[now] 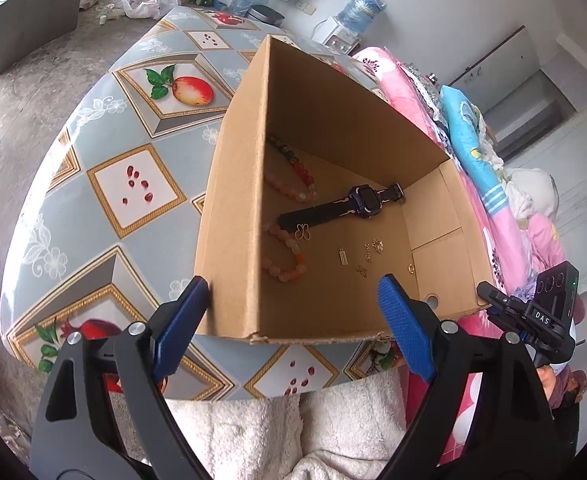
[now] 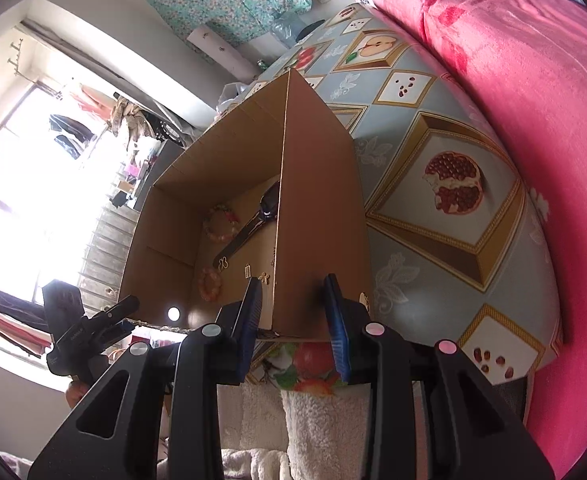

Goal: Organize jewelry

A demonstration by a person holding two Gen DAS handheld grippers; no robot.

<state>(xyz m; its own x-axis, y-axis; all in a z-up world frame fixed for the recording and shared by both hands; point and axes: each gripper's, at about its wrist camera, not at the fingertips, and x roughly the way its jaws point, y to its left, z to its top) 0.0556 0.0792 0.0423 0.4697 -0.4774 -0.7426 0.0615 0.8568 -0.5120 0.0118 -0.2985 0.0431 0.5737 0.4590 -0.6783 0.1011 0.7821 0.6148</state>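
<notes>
One cardboard box holds a black watch, bead bracelets and tiny gold pieces too small to identify. The left gripper straddles its near corner, jaws wide; the right gripper pinches its near wall, which partly hides the watch

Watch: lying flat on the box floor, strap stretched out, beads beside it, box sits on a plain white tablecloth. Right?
Not quite. The left wrist view shows the tablecloth is grey-blue with fruit-printed diamonds, not plain white. The watch, beads and box are as stated.

Black grippers, blue ribbed fingers
</notes>
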